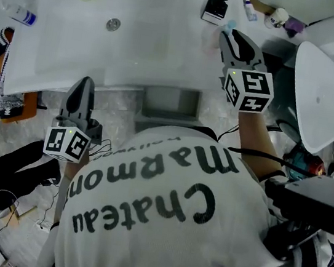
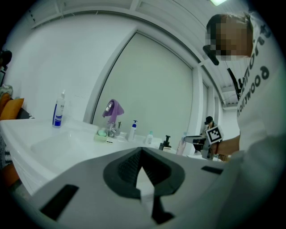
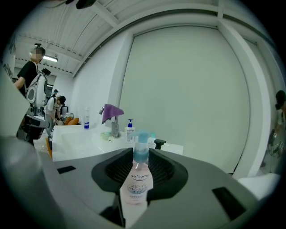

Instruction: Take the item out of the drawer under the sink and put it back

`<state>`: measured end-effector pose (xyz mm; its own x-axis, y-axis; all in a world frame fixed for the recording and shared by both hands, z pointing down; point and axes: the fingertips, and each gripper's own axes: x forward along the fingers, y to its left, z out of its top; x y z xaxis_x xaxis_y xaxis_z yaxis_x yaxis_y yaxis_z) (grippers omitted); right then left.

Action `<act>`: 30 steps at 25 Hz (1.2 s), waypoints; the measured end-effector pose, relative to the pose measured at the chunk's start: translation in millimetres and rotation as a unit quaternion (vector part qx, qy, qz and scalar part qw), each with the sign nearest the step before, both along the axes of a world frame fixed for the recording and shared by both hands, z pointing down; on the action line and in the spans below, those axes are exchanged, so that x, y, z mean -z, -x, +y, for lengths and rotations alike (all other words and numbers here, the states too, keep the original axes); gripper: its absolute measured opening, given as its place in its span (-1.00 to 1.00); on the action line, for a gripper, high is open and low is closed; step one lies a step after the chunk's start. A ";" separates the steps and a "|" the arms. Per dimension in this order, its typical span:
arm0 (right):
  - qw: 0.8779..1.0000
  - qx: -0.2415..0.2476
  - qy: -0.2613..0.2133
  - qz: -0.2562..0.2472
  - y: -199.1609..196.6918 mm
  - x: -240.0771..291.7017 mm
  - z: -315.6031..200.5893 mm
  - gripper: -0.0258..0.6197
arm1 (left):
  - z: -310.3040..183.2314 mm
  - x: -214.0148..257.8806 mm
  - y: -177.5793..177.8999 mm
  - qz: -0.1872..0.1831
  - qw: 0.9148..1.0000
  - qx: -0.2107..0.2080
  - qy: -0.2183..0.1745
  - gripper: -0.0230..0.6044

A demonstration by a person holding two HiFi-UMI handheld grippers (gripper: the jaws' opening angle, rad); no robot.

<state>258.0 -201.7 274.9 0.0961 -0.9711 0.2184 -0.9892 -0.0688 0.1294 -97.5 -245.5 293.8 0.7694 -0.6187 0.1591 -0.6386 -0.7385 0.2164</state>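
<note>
Drawer point(image 1: 170, 102) is left open below the bench point(image 1: 167, 49) front edge. Bottle point(image 3: 136, 179) is held in right gripper point(image 3: 140, 155) over the bench's right end. Left gripper point(image 1: 83, 85) is positioned before the front edge, left of drawer. Dispenser point(image 1: 215, 7) is set at the back edge.

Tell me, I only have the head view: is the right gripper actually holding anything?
Observer: Yes. The right gripper view shows the right gripper shut on a pale pink plastic pump bottle with a light blue top, which stands between the pads.
Operator: And the left gripper, is it carrying something too?
Observer: No. In the left gripper view, the left gripper has its jaws together at the tips with nothing between them.
</note>
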 end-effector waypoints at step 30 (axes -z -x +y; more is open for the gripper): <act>0.994 -0.111 -0.017 -0.011 38.4 9.9 99.4 -0.83 | 33.6 2.8 41.1 0.022 0.997 -0.068 0.004 -0.90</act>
